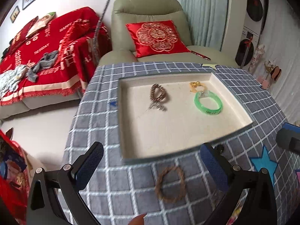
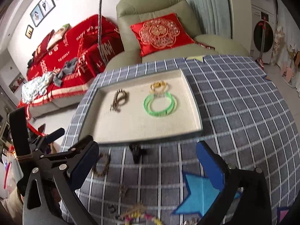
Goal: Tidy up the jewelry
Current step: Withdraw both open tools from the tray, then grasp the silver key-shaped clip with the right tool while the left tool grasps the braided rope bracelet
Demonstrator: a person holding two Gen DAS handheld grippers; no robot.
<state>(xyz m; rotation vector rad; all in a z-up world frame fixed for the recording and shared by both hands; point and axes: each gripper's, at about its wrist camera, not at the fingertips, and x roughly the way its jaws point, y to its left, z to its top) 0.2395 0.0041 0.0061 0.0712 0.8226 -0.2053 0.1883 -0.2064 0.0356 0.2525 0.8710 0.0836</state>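
Note:
A cream tray (image 1: 168, 136) (image 2: 142, 129) sits on the checked cloth. In it lie a dark bead bracelet (image 1: 158, 95) (image 2: 120, 100), a green bangle (image 1: 208, 102) (image 2: 160, 103) and a gold chain (image 1: 196, 86) (image 2: 158, 86). A brown woven bracelet (image 1: 169, 183) (image 2: 102, 166) lies on the cloth in front of the tray. My left gripper (image 1: 151, 166) is open and empty, above that bracelet. My right gripper (image 2: 148, 166) is open and empty, near the tray's front edge. A small black clip (image 2: 137, 151) and more trinkets (image 2: 138, 212) lie on the cloth.
Blue star stickers (image 1: 265, 164) (image 2: 198, 193) mark the cloth. The other gripper's body (image 2: 33, 146) shows at the left of the right wrist view. A green armchair with a red cushion (image 1: 157, 37) and a red-covered sofa (image 1: 43, 56) stand behind the table.

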